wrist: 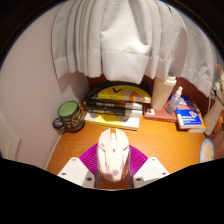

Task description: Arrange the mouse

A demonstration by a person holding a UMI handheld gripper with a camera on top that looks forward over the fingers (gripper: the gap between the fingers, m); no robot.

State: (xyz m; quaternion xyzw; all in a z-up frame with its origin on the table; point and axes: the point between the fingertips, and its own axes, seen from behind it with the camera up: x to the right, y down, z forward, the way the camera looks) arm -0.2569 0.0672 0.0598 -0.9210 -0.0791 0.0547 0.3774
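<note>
At lower centre, the tongs (113, 168) are clamped on the white mouse (113, 155), carrying it above the wooden counter (170, 146), likely toward a spot before the books (117, 99).

A white plastic computer mouse (113, 155) sits clamped between the gripper (113, 170)'s magenta pads over an orange wooden desk (170, 148). Beyond it lie stacked books (116, 100), a green mug (68, 112) and white curtains (120, 35).
</note>
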